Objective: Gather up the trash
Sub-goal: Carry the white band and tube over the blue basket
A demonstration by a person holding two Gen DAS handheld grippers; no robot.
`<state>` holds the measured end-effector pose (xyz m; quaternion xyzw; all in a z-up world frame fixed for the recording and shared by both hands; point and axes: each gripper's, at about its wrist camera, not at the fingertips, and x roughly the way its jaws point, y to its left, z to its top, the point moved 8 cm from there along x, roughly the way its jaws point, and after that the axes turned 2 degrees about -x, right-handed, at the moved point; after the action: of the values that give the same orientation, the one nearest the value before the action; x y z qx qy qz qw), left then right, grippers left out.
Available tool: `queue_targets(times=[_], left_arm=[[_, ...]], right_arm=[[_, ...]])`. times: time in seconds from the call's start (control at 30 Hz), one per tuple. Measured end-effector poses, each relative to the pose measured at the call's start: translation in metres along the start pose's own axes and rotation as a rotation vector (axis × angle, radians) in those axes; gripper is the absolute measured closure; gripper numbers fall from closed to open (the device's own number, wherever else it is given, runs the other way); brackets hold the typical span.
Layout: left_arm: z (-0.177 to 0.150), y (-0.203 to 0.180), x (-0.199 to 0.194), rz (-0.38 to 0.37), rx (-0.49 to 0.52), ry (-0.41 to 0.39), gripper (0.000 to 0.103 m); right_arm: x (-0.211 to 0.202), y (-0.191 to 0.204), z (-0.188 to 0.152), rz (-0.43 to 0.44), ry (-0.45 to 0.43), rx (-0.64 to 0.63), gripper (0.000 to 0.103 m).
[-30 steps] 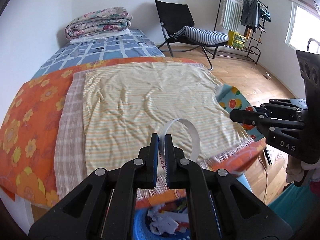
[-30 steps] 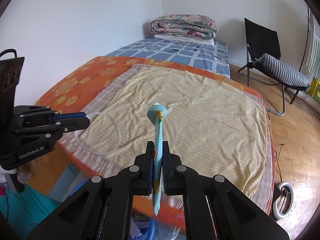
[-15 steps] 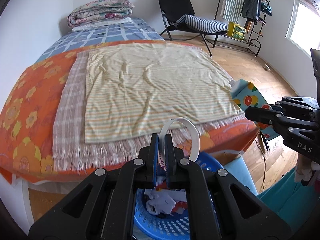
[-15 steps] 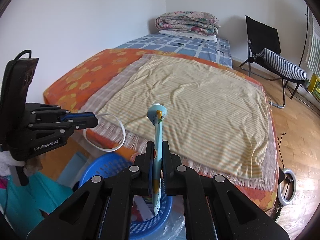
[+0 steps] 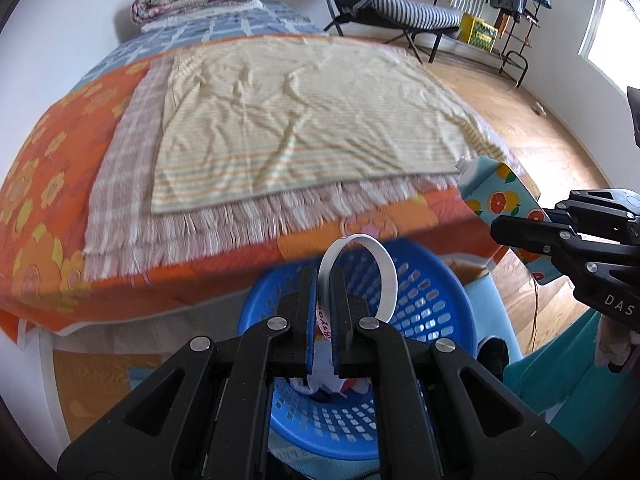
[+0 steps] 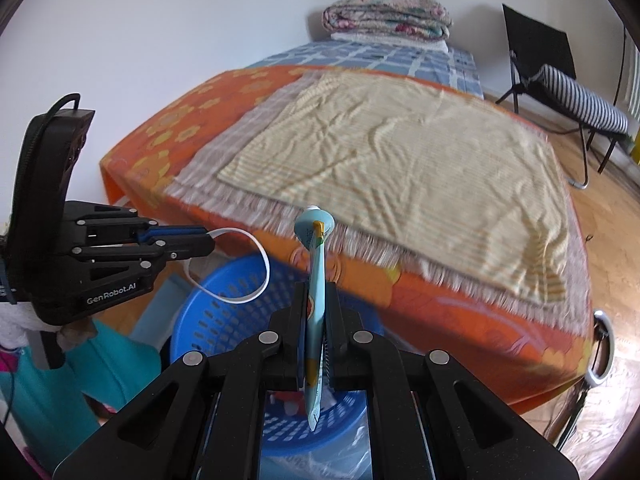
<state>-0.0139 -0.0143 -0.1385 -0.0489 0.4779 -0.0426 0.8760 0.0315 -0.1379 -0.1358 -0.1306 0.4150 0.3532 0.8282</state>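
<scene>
A bed (image 5: 48,216) fills most of both views, covered with an orange flowered sheet, and on top of that a fringed checked blanket (image 5: 120,184) with a pale striped cloth (image 5: 304,128) spread over it. A folded quilt (image 6: 386,14) lies at the far end of the bed, and a black folding chair (image 5: 384,4) stands on the wooden floor beyond. Just below the near edge of the bed sits a blue perforated basket (image 5: 436,300), with crumpled scraps at its bottom. The left tongs (image 5: 322,308) are clamped on a white strip (image 5: 384,264) that curls up in a loop from between the pads, over the basket's opening. The right tongs (image 6: 316,320) are pinched on a flattened light-blue carton (image 6: 314,280) printed with orange fruit; it stands on edge between the pads, its spout end up, also above the basket. In the left view the carton (image 5: 500,196) shows near the bed's corner
</scene>
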Motion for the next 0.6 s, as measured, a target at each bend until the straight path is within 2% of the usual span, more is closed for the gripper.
queue_targets(times=[0.2, 0.6], left_arm=[[-0.016, 0.003, 0.016, 0.004, -0.003, 0.051, 0.099], [-0.033, 0.002, 0.032, 0.007, 0.013, 0.105, 0.099]], right_arm=[[0.018, -0.001, -0.022, 0.019, 0.046, 0.026, 0.097], [0.037, 0.0, -0.039, 0.049, 0.105, 0.052, 0.097]])
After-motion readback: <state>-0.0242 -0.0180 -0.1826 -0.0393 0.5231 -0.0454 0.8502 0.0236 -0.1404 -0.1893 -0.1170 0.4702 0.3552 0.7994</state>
